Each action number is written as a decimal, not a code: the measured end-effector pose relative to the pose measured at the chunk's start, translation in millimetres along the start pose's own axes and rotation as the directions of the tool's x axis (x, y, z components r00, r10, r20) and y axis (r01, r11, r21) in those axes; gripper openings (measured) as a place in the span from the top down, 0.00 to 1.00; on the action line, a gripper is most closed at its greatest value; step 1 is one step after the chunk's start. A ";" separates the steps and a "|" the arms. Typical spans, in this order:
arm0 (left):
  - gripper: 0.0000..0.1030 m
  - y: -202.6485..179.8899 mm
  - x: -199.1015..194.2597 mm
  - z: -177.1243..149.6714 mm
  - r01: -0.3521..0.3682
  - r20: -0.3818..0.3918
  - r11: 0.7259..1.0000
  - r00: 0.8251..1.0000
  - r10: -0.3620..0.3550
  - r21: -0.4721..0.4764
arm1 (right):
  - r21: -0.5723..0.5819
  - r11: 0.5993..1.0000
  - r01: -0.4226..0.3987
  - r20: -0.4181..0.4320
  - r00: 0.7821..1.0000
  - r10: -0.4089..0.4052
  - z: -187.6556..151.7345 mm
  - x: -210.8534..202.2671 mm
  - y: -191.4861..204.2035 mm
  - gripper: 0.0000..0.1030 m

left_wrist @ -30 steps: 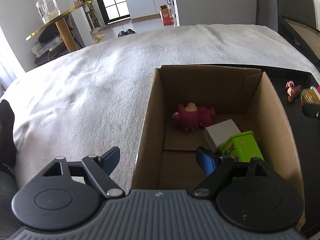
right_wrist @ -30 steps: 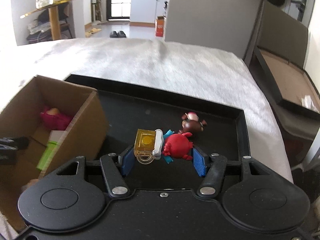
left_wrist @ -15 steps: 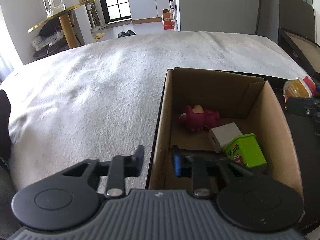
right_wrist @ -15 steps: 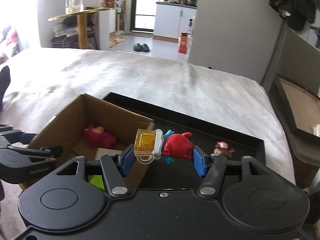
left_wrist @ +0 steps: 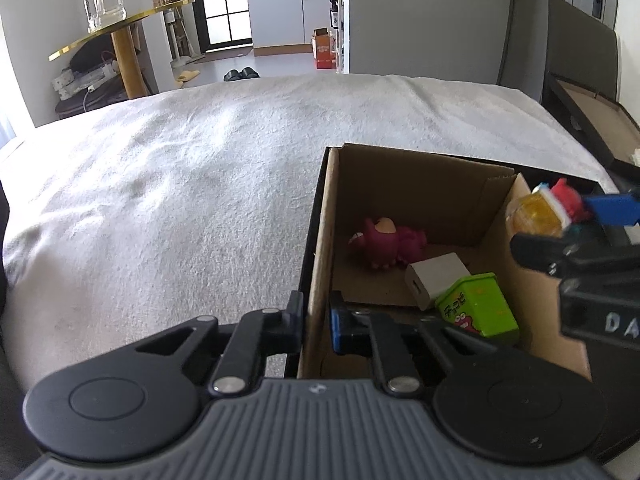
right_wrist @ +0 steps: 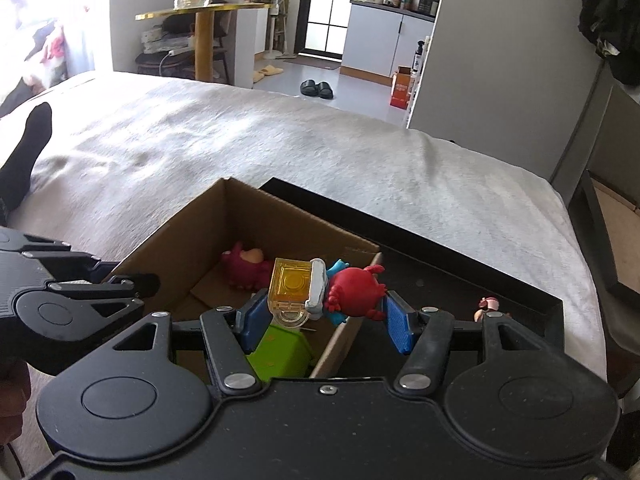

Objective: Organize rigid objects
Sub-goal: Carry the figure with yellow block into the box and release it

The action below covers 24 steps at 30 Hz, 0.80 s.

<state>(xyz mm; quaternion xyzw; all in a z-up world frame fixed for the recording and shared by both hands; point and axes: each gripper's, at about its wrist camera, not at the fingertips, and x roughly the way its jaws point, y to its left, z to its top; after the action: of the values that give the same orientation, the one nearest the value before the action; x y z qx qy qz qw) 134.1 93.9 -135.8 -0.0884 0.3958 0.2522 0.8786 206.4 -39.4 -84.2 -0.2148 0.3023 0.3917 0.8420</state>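
L gripper is now pinching the brown cardboard box's near-left wall betw. narrow fingers, steadying it. R gripper, clamping the red-and-yellow plastic toy figure, is now hovering over the box's right wall vs. over the black tray earlier, so the drop is close. Beyond the fingers, a magenta toy is lying inside.

White letters "DA" legible on black body of right claw at 3 o'clock, cut off by frame edge. Print on green box too blurred to read.
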 end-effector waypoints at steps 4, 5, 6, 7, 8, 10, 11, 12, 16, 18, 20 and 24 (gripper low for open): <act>0.88 3.7 -0.6 0.6 0.010 0.002 1.000 1.000 -0.010 -0.014 | -0.014 1.000 -0.008 -0.016 1.000 0.007 -0.1 3.3 7.9 0.43; 0.88 4.1 -0.9 0.8 0.013 0.003 1.000 1.000 -0.013 -0.015 | -0.015 1.000 -0.009 -0.020 1.000 0.009 -0.1 4.8 9.4 0.43; 0.88 4.6 -1.2 0.9 0.015 0.003 1.000 1.000 -0.015 -0.017 | -0.015 1.000 -0.011 -0.025 1.000 0.011 -0.1 6.3 10.6 0.43; 0.88 5.3 -1.6 0.9 0.017 0.003 1.000 1.000 -0.017 -0.020 | -0.015 1.000 -0.017 -0.029 0.999 0.017 0.4 7.2 11.7 0.43; 0.88 5.5 -1.8 0.9 0.019 0.003 1.000 1.000 -0.019 -0.021 | -0.015 1.000 -0.023 -0.033 0.999 0.022 0.8 8.6 12.9 0.43; 0.88 6.4 -2.1 0.5 0.022 0.003 1.000 1.000 -0.021 -0.023 | -0.012 1.000 -0.028 -0.042 0.999 0.028 1.7 11.7 14.8 0.43; 0.88 6.6 -2.3 0.4 0.021 0.004 0.999 1.000 -0.021 -0.024 | -0.010 0.999 -0.031 -0.048 0.998 0.031 2.1 13.4 15.9 0.43; 0.88 6.6 -2.5 0.5 0.022 0.004 0.999 1.000 -0.022 -0.023 | -0.006 0.999 -0.036 -0.054 0.998 0.035 2.5 15.6 16.3 0.42; 0.88 6.0 -3.8 1.0 0.018 0.007 1.000 1.000 -0.018 -0.020 | 0.011 0.999 -0.035 -0.051 0.998 0.036 4.8 13.2 16.6 0.41; 0.88 5.4 -4.5 1.2 0.015 0.009 1.000 1.000 -0.015 -0.018 | 0.016 0.999 -0.036 -0.051 0.998 0.037 5.3 10.1 14.2 0.41; 0.88 4.4 -4.7 1.4 0.011 0.010 1.000 1.000 -0.011 -0.014 | 0.019 0.999 -0.028 -0.046 0.999 0.029 5.1 5.5 11.2 0.41; 0.87 2.5 -6.6 2.2 0.000 0.010 1.000 1.000 0.000 -0.006 | 0.040 0.999 -0.016 -0.030 0.999 0.017 3.3 -5.4 0.3 0.41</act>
<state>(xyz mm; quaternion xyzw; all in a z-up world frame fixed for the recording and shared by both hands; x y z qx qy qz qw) 130.5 94.4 -129.3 -0.0895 0.3907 0.2539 0.8803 204.6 -40.1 -78.1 -0.2014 0.3244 0.3892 0.8383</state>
